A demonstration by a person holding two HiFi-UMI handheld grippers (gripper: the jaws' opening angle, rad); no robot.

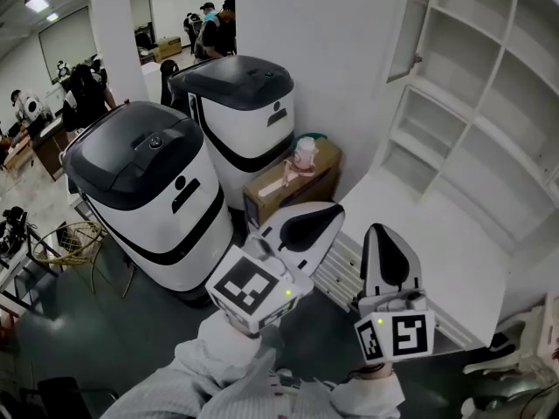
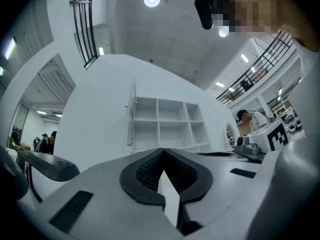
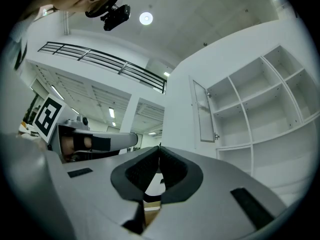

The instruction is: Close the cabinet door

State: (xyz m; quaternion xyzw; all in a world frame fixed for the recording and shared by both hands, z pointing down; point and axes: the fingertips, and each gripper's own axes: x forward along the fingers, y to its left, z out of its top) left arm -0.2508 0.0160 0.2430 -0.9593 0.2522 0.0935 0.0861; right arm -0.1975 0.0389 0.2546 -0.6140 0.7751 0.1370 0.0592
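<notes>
Head view: I see my left tongs [image 1: 327,216] and right tongs [image 1: 384,234] side by side at the lower centre, each a white shell with black pads and a cube of square markers at its rear, both pointing towards the tall white cabinet of open shelves [image 1: 472,103] at the right. The narrow white cabinet door [image 1: 406,24] stands open at the cabinet's upper left corner, seen nearly edge-on, well apart from both tongs. To the left of a white wall panel [image 1: 306,59] stand two rounded white-and-black machines, the nearer [image 1: 144,190] and the farther [image 1: 240,112], with a brown cardboard box [image 1: 293,186] on the floor between the farther one and the cabinet; a small pink object [image 1: 304,155] sits on the box. Several people [image 1: 214,24] stand in the background. Left gripper view: the black pads of the left tongs [image 2: 163,151] meet at the tips, with nothing between them. Beyond them the shelf cabinet [image 2: 170,124] faces me, its door [image 2: 132,114] hanging open at its left edge, a slim handle on it. The marker cube of the right tongs [image 2: 275,136] shows at the right. Right gripper view: the right tongs [image 3: 159,149] are likewise pressed together at the tips and empty. The open door [image 3: 202,111] stands just left of the shelves [image 3: 260,104], and the left tongs [image 3: 95,141] lie at the left.
</notes>
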